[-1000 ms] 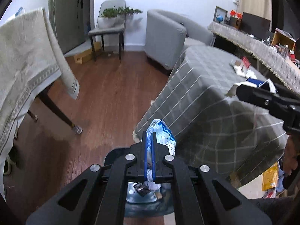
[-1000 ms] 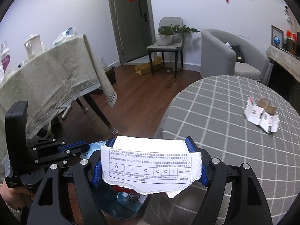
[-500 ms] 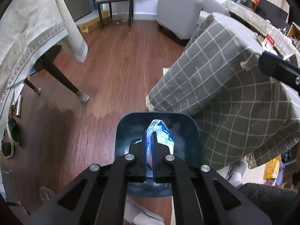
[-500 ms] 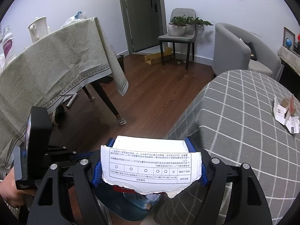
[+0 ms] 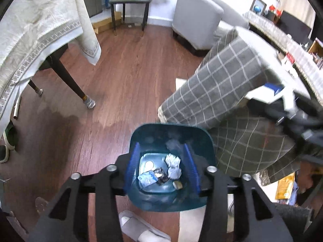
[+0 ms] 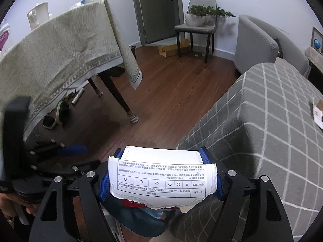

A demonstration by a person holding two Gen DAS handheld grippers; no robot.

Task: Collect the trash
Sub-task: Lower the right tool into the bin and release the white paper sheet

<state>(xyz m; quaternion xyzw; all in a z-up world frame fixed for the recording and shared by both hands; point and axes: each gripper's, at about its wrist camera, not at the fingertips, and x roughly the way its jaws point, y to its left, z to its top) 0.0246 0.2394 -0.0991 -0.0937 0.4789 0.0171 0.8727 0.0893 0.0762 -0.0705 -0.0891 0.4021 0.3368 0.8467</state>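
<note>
A teal trash bin (image 5: 208, 141) stands on the wood floor beside the grey checked table. My left gripper (image 5: 161, 166) hangs over its mouth, jaws opening, nothing between the blue pads. A blue and white wrapper (image 5: 147, 178) lies on the bin's bottom among crumpled white paper (image 5: 173, 164) and other scraps. My right gripper (image 6: 162, 170) is shut on a torn white cardboard box (image 6: 162, 178) with a printed table on it. Below that box a part of the bin (image 6: 137, 219) shows. The left gripper (image 6: 54, 161) appears blurred at the left of the right wrist view.
The grey checked table (image 6: 272, 125) fills the right, with a small white box (image 6: 318, 114) on it. A beige-clothed table (image 5: 40, 32) stands left, its leg (image 5: 70, 82) near the bin. A slippered foot (image 5: 141, 230) is beside the bin. An armchair (image 5: 197, 26) and a chair with plants (image 6: 198, 23) stand behind.
My left gripper moved over the bin and opened; the blue and white wrapper dropped from it to the bin's bottom. The right gripper came lower and nearer the bin, still holding the box.
</note>
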